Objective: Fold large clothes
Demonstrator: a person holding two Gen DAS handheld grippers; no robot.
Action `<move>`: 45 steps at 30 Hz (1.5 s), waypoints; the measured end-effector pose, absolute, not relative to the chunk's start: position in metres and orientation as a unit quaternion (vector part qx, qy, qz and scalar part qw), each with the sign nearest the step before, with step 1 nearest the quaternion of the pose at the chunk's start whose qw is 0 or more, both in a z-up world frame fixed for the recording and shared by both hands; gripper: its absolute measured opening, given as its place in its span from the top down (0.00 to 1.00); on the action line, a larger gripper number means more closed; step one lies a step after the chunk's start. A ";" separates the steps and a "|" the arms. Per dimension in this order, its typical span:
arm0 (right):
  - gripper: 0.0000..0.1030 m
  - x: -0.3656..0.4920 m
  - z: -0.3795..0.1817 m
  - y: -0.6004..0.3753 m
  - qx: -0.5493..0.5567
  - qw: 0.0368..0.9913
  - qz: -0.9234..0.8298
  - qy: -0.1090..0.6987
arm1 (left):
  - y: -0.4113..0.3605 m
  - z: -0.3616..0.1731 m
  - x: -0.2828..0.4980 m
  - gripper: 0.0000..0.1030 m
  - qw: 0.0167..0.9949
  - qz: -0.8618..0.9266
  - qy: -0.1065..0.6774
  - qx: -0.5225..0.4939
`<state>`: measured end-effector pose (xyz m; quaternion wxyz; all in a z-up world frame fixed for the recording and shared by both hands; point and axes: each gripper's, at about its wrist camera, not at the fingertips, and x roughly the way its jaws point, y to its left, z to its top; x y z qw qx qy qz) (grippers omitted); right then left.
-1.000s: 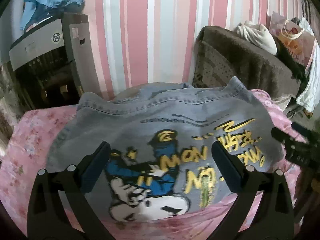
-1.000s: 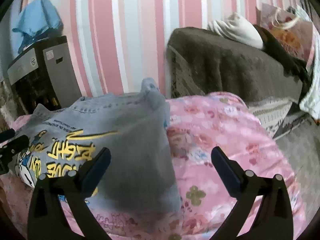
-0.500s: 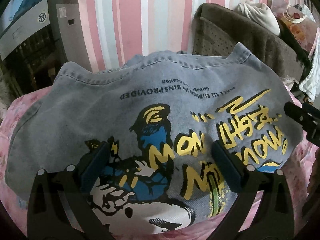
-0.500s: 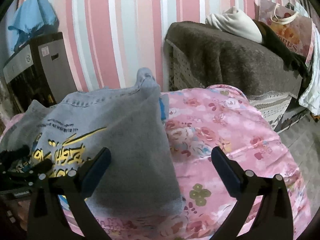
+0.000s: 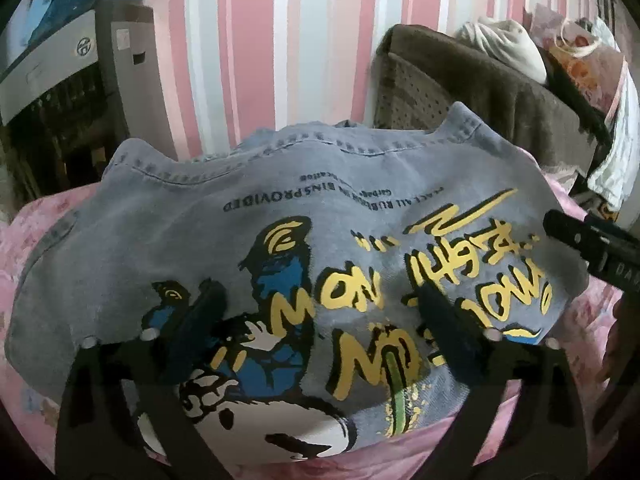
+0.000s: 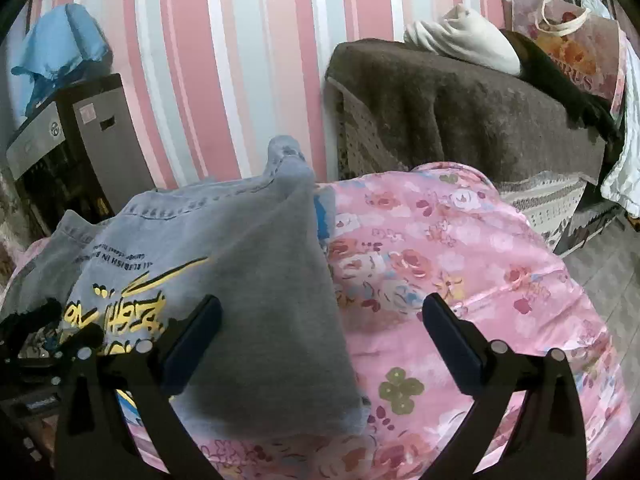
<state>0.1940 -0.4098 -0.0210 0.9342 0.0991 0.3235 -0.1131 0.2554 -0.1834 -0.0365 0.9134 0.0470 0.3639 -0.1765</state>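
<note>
Denim jacket (image 5: 304,216), grey-blue with a cartoon figure and yellow lettering printed on it, lies folded on a pink flowered bedspread (image 6: 460,264), toward the left half of it, with its stitched hem at the far edge near the striped wall (image 5: 248,48). The left gripper (image 5: 316,312) is low over the print, its jaws wide but closing, one finger on each side of the cartoon figure; whether the pads touch the cloth I cannot tell, and nothing is pinched between them. The right gripper (image 6: 320,332) stands wide apart over the jacket's right edge, its left finger above plain grey denim and its right finger above the bedspread, gripping nothing. A brown blanket-covered couch (image 6: 460,112) sits far right, with a white bundle (image 6: 464,40) on top. A grey cabinet (image 6: 80,136) stands far left.
</note>
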 end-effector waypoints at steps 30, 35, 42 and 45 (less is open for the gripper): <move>0.24 0.189 -0.058 -0.393 0.257 0.886 -0.061 0.380 | -0.175 -0.041 0.269 0.60 0.904 -0.184 0.386 0.022; 0.24 0.208 -0.057 -0.384 0.237 0.892 -0.065 0.379 | -0.179 -0.042 0.271 0.60 0.902 -0.183 0.391 0.023; 0.44 0.218 -0.050 -0.379 0.209 0.910 -0.041 0.356 | -0.181 -0.042 0.273 0.60 0.900 -0.183 0.396 0.024; 0.58 0.208 -0.037 -0.372 0.188 0.925 -0.030 0.330 | -0.181 -0.043 0.273 0.60 0.899 -0.183 0.396 0.024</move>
